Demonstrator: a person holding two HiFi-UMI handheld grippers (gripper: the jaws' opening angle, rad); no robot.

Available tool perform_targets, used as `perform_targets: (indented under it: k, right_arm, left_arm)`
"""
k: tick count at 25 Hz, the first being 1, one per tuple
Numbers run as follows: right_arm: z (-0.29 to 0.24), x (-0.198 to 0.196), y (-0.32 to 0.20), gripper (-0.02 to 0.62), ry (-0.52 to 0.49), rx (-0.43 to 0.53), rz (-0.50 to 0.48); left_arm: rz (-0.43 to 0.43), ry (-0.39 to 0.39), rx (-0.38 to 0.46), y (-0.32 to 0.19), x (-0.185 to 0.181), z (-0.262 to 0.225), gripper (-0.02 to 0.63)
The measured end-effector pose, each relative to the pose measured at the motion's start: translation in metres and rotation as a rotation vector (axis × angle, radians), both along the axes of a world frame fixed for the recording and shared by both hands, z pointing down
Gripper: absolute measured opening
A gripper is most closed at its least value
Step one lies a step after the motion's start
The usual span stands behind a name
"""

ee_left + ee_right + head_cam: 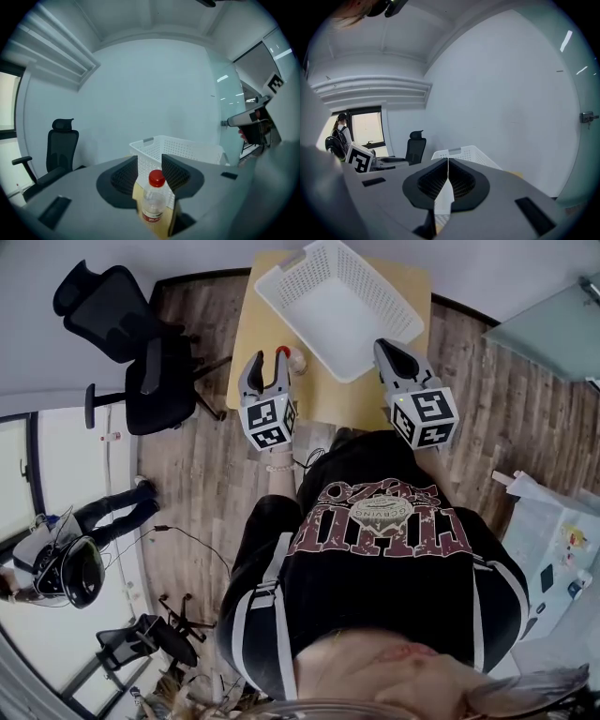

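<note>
The left gripper's (pixel 266 367) ribbed dark jaws stand apart. In the gap between them a clear plastic bottle (pixel 153 201) with a round red cap stands upright on the pale wooden worktop (pixel 246 334), before a white perforated rectangular basket (pixel 281 298). The right gripper's (pixel 392 346) jaws are pressed together on nothing.

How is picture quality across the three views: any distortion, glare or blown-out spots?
Head view: strong fisheye bend, so the table edges and the floorboards curve; lighting is even. Left gripper view: dark round vignette at the corners, the bottle is fairly sharp, and light streaks glare on the glass wall at right. Right gripper view: same vignette, and the window at left is overexposed.
</note>
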State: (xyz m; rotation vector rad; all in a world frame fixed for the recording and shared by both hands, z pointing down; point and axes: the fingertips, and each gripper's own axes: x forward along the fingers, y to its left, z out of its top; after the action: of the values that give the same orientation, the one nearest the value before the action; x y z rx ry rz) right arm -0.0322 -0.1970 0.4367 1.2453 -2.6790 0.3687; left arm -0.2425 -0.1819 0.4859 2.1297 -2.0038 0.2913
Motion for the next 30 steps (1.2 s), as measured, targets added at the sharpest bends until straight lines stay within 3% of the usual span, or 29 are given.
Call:
perform_targets:
  k: [9, 30]
  right_arm:
    - [-0.002, -0.013, 0.0, 0.018, -0.006, 0.008, -0.03]
    - [-0.009, -0.026, -0.001, 0.018, -0.023, 0.027, -0.037]
  left_arm:
    - [-0.021, 0.036, 0.035, 0.008, -0.002, -0.018, 0.129]
    - [0.079, 0.056, 0.082, 0.002, 0.045, -0.051, 0.048]
